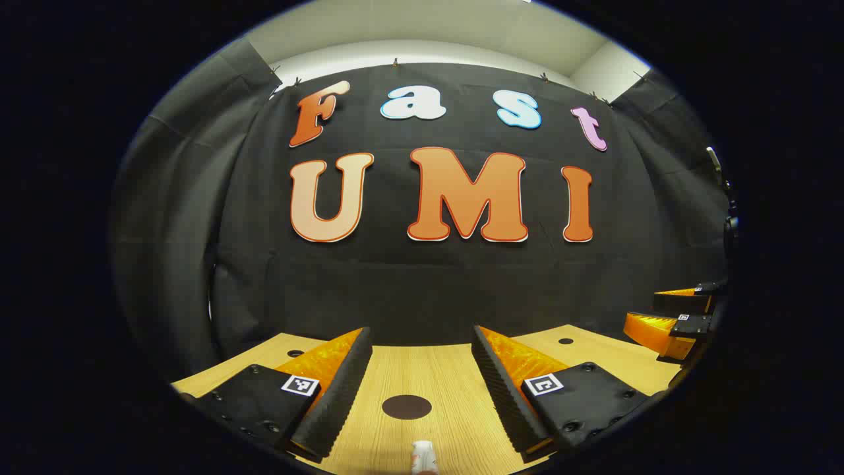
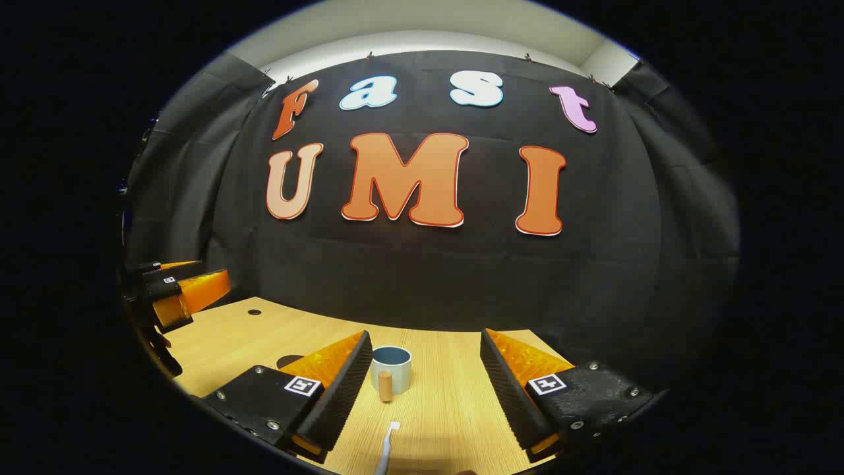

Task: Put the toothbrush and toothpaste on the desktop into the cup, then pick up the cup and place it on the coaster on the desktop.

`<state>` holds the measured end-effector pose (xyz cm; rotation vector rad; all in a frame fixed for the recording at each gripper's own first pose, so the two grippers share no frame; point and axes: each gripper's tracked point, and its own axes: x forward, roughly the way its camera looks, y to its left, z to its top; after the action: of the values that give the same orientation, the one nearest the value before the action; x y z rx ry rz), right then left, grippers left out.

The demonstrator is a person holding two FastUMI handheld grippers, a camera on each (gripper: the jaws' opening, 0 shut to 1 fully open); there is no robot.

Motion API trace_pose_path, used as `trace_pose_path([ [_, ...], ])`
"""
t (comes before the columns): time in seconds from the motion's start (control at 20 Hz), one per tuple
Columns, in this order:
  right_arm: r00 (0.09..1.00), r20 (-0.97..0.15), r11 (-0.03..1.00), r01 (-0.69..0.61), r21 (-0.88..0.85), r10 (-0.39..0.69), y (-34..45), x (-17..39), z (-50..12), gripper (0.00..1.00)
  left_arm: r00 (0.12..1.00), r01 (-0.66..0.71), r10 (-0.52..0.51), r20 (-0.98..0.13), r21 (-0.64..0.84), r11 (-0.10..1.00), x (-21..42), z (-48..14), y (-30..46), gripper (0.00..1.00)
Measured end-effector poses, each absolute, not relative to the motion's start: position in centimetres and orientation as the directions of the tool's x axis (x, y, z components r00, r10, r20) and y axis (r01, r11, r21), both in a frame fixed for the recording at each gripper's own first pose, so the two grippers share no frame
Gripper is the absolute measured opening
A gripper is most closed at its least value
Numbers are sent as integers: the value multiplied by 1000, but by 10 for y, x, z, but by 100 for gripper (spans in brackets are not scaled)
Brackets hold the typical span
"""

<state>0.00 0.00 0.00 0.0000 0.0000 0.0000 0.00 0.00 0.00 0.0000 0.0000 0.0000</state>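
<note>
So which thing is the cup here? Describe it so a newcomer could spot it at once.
In the right gripper view, start at the wooden desk below the black cloth wall. Between the right hand-held gripper's open fingers, nearer its left one, stands the cup: a short pale mug with a blue inside. A small wooden peg-like handle on its near side sets it apart from the white toothbrush lying flat closer in.

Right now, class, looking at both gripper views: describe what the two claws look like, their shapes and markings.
The left claw and the right claw look alike: two wedge-shaped fingers each, tapering forward, with ribbed inner faces. Each finger sits on a bolted block carrying a square black-and-white tag.
</note>
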Motion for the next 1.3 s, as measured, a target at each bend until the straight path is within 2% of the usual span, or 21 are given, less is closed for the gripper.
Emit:
trace_pose_path([
  [0.35,1000,-12,1000,-27,-4,27,10,0,1,99,1000,6,-6,15,19,1000,-1,6,-1,97],
  [0.6,995,-74,997,-75,-30,73,14,2,-2,99,1000,3,-3,-7,81,997,0,10,1,96],
  [0.8,992,-90,994,-93,-51,88,13,1,6,99,1000,16,-15,-14,59,998,2,18,2,97],
  [1.0,980,-156,991,-131,-17,127,18,3,-4,98,995,45,-42,-95,30,999,9,2,2,97],
  [1.3,933,-325,986,-165,6,158,25,5,-35,98,956,46,-41,-291,10,999,18,-42,15,98],
])
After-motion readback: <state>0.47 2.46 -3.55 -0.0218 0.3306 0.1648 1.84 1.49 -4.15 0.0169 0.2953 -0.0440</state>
